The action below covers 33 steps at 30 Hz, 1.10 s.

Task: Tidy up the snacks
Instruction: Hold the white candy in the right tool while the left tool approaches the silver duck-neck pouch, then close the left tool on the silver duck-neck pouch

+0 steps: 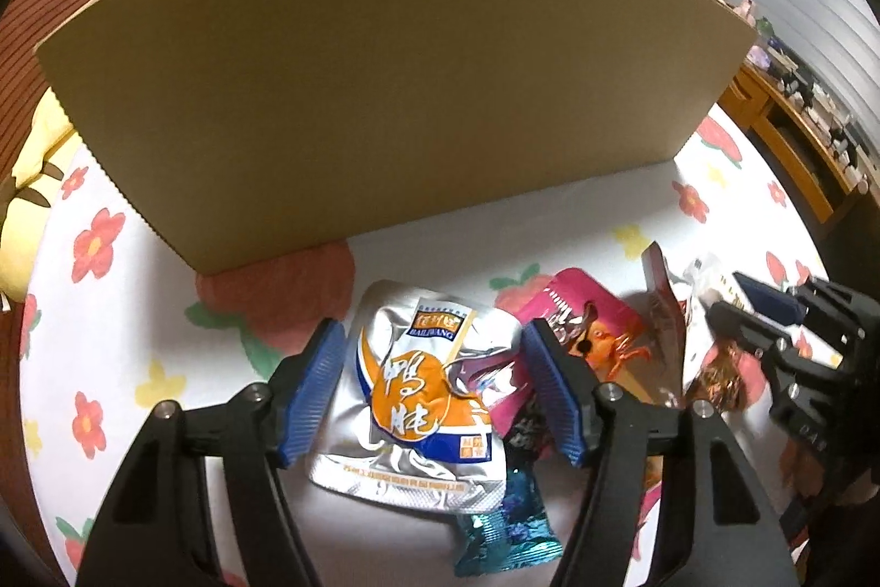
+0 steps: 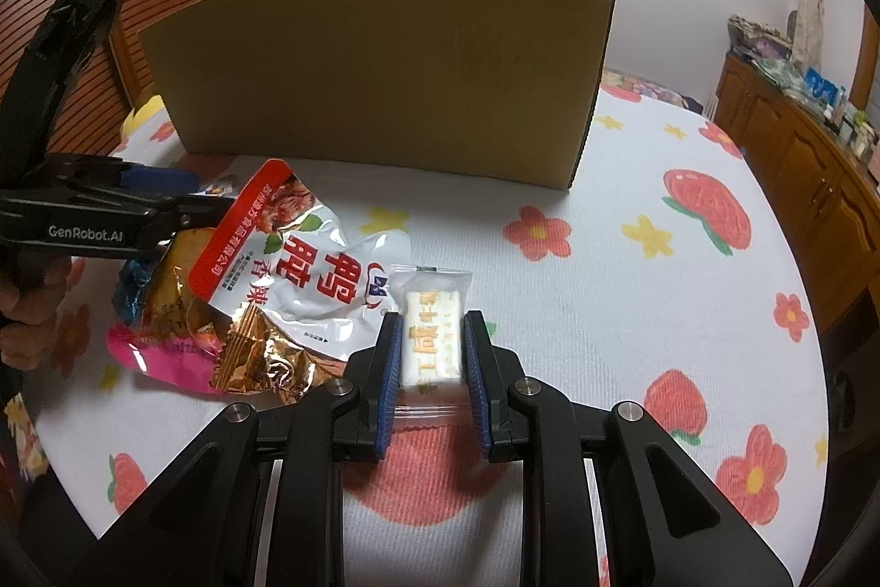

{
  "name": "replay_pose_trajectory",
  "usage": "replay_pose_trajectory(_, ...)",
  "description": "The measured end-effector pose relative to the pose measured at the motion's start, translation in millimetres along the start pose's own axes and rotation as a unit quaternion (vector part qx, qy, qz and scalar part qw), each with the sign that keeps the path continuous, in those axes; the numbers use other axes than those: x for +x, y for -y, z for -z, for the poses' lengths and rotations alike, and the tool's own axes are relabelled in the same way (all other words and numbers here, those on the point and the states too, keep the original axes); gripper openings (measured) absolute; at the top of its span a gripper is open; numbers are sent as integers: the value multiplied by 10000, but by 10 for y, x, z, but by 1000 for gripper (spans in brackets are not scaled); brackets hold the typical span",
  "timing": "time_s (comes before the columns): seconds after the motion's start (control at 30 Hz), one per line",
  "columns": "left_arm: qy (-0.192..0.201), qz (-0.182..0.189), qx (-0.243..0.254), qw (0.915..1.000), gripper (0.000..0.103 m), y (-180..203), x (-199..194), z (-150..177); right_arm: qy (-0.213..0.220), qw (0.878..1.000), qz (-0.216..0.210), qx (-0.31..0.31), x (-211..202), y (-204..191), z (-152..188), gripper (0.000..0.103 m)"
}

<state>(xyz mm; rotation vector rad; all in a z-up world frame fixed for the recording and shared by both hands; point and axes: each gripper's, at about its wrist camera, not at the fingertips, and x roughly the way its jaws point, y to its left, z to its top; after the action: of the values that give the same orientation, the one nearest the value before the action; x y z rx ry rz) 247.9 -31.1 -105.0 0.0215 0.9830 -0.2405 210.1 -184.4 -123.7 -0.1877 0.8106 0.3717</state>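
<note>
Covering the whole scene, a flower-print bed (image 2: 632, 312). Standing upright at its far side, a large cardboard box (image 1: 385, 92). Heaped near the box's front, a pile of snack packets: white-and-red duck pouch (image 2: 308, 273), silver-and-orange packet (image 1: 407, 400), pink packet (image 1: 583, 328), gold wrapper (image 2: 264, 356), teal wrapper (image 1: 506, 526). Spread wide around the silver-and-orange packet, left gripper (image 1: 434, 394), pads apart from it, gripping nothing. Closing on a small clear-wrapped white cake (image 2: 432, 339) just right of the pile, right gripper (image 2: 432, 361), blue pads at both sides, contact uncertain.
</note>
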Motion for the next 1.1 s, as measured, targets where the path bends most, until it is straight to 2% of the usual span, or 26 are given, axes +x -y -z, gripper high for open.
replay_pose_trajectory(0.13,21,-21,134,9999,65,-24,-29,38,-2,10000,7,-8,4,2,1,20)
replay_pose_trajectory(0.2,77,-78,273,9996,61,-12,-42,63,-2,10000,5,-7,3,2,0,20)
replay_pose_trajectory(0.23,117,-46,339,9993,52,0,-55,75,-2,10000,5,-7,3,2,-1,20)
replay_pose_trajectory(0.3,140,-32,417,9990,46,36,-74,84,-2,10000,6,-8,6,1,1,20)
replay_pose_trajectory(0.4,158,-74,491,9986,45,29,-106,92,-2,10000,6,-9,3,2,0,20)
replay_pose_trajectory(0.67,247,176,271,9992,42,-142,-228,102,-2,10000,6,-10,4,2,1,20)
replay_pose_trajectory(0.73,278,206,250,9991,33,-180,-263,108,-2,10000,6,-8,4,3,1,20)
replay_pose_trajectory(0.8,317,223,231,9990,31,-212,-319,115,-2,10000,4,-7,5,3,1,20)
replay_pose_trajectory(0.97,257,61,331,9991,33,-177,-335,138,-3,10000,6,-9,4,3,1,20)
replay_pose_trajectory(1.1,340,-169,544,9978,50,-94,-387,180,-3,10000,3,-7,3,3,1,20)
